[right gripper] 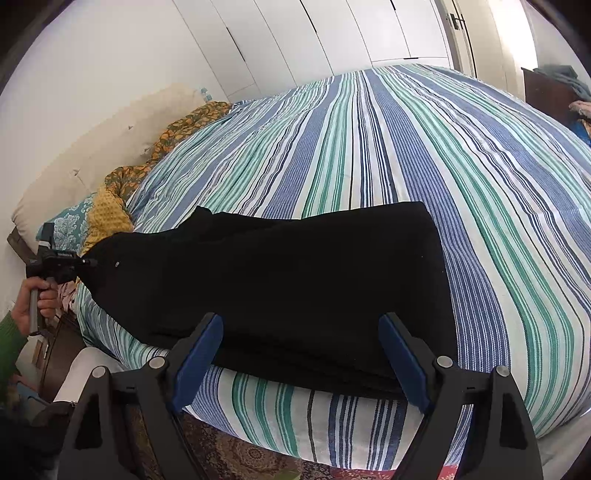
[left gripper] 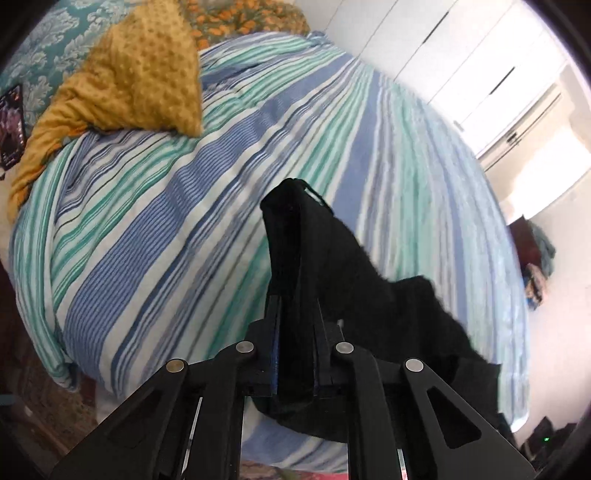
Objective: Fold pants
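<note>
The black pants point(right gripper: 280, 280) lie lengthwise across the near part of the striped bed point(right gripper: 424, 140), legs together. My left gripper point(left gripper: 295, 302) is shut on one end of the pants point(left gripper: 332, 266) and lifts it off the bed; it also shows in the right wrist view point(right gripper: 79, 263) at the far left, held by a hand. My right gripper point(right gripper: 301, 328) is open and empty, its blue pads point(right gripper: 201, 350) apart over the near edge of the pants at the other end.
A mustard dotted cushion point(left gripper: 144, 74) and patterned pillows point(left gripper: 243, 16) lie at the head of the bed. White wardrobe doors point(right gripper: 332, 33) stand behind the bed. A patterned rug point(right gripper: 236, 454) covers the floor below the near edge. A dark piece of furniture point(right gripper: 546, 92) with clothes on it stands at the far right.
</note>
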### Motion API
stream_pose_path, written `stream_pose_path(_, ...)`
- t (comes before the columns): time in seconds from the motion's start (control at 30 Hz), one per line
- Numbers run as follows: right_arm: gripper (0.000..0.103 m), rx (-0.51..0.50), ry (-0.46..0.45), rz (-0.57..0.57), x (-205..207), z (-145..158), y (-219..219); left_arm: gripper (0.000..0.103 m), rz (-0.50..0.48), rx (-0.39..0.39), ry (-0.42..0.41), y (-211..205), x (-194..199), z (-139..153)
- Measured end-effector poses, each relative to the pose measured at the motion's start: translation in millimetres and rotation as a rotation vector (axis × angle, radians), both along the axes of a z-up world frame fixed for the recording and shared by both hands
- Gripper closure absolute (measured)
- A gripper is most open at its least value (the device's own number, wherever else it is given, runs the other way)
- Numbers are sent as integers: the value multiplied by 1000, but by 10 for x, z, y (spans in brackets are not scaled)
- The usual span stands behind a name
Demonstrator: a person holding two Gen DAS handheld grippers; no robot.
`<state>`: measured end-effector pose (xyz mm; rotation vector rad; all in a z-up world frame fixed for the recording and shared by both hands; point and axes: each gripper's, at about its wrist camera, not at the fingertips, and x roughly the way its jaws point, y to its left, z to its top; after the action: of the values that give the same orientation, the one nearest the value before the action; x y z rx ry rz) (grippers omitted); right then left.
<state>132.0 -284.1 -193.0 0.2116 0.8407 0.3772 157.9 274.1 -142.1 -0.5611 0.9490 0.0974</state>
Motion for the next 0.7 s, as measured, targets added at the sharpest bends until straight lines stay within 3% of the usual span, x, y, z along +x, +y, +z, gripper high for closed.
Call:
stream_pose_path(0.1, 17, -10, -28, -8, -21, 56, -1, 95, -120, -74, -126, -485, 3, 487)
stream_pose_path(0.2, 17, -8, -28, -1, -6, 54, 17, 95, -257, 1, -171, -1215, 92, 778)
stream_pose_path(0.27, 17, -23, -1, -3, 32, 2, 38, 95, -336, 35, -175, -1762, 191, 769)
stream_pose_path(0.4, 17, -20, 23, -5, 55, -46, 20, 94, -436, 8, -125, -2684, 424, 456)
stream_pose_path(0.5, 17, -10, 48, -8, 72, -97, 2, 90, -528, 125, -94, -3502, 640, 311)
stream_pose_path(0.57, 14, -25, 65, 1, 88, -143, 28, 90, -659, 177, -43, -4041, 784, 292)
stream_pose_path(0.63, 13, -68, 68, 12, 95, -169, 92, 82, -780, 260, 6, -4521, 779, 379)
stream_pose_path(0.7, 11, -105, 59, 27, 80, -173, 145, 68, -841, 315, -71, -4714, 613, 636)
